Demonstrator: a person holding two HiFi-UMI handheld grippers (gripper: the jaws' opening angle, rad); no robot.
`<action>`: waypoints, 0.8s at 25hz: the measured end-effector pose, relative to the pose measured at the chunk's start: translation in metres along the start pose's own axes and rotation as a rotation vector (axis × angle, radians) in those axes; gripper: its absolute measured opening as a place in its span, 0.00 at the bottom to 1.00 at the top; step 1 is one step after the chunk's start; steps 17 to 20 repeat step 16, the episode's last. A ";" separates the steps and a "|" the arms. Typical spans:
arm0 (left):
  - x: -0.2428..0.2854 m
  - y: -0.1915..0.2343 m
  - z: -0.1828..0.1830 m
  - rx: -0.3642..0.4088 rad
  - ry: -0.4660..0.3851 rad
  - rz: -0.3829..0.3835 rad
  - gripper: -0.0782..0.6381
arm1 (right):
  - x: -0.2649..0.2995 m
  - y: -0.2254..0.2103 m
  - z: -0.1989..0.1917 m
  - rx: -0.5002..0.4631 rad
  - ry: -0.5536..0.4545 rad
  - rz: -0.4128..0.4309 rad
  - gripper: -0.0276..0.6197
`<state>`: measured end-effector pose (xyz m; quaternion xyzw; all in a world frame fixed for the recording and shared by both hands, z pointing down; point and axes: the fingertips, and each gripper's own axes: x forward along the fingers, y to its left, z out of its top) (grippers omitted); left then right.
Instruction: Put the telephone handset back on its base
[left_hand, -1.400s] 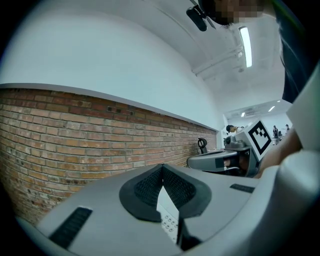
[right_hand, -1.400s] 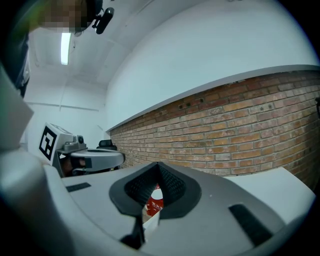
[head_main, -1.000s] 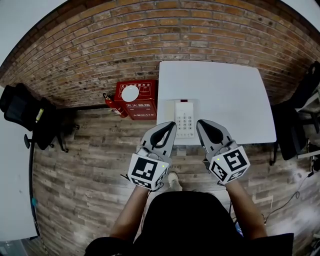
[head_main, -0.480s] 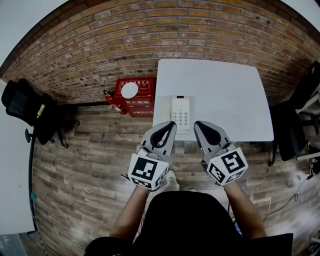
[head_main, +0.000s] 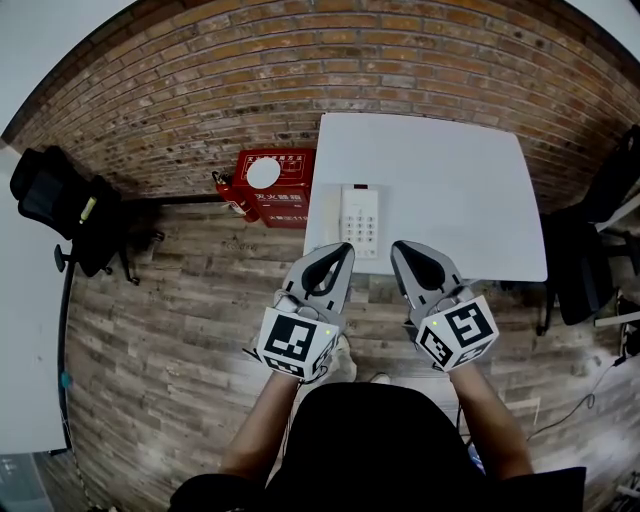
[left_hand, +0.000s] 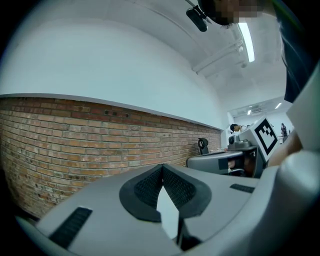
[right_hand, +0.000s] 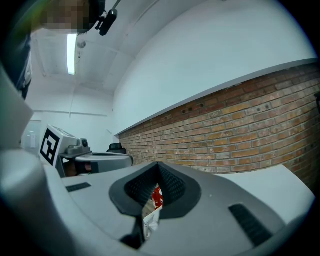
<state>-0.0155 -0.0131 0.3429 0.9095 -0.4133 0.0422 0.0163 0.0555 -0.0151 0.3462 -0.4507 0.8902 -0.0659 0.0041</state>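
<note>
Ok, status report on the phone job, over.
Left gripper and right gripper shut, empty. Telephone at table edge, untouched. Nothing between.

The desk in the upper centre lies open across its middle and right, reachable from its near edge. Only the telephone stands on it, near the lower left corner. A red cabinet crowds the desk's left side, a dark chair blocks its right edge, and the brick wall closes the far side.
</note>
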 end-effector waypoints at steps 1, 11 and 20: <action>-0.001 -0.002 0.000 0.000 -0.001 0.001 0.12 | -0.002 0.000 0.000 0.000 0.000 0.000 0.06; -0.013 -0.027 0.002 0.017 -0.001 0.016 0.12 | -0.028 0.006 0.001 -0.001 -0.008 0.011 0.06; -0.023 -0.042 0.003 0.023 -0.004 0.028 0.12 | -0.044 0.011 -0.001 0.000 -0.009 0.018 0.06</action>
